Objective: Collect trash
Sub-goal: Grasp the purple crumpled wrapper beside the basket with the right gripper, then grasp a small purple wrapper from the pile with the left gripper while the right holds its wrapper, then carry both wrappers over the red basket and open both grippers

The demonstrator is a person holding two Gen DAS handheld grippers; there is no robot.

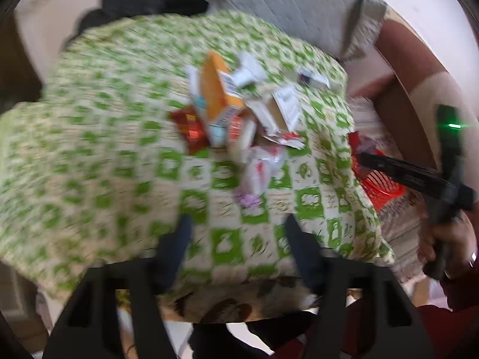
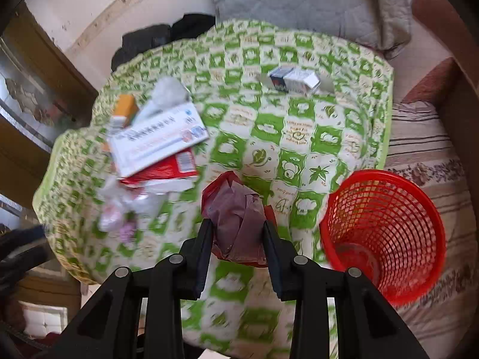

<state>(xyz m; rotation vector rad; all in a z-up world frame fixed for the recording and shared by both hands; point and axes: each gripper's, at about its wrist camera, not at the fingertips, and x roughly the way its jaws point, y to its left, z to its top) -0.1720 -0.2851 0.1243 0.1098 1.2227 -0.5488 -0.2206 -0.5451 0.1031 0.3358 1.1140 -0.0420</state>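
While right tool (image 2: 238, 224) grips red wrapper (image 2: 236, 209), red basket (image 2: 386, 233) beside, cartons (image 2: 158, 143) left.

Right gripper (image 2: 238, 230) clamps crumpled red wrapper (image 2: 236, 209) above tablecloth (image 2: 269, 125); red basket (image 2: 386, 233) beside.

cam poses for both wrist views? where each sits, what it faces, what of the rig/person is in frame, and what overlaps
Left wrist: on the left gripper, above the table's near edge, facing the trash pile on the green checked cloth; jaws apart, empty; the right gripper and the person's hand show at right.
Right wrist: on the right gripper, looking down over the cloth with the red basket to the right; jaws shut on a red plastic bag.
Shared: cloth, trash pile, basket, small box.
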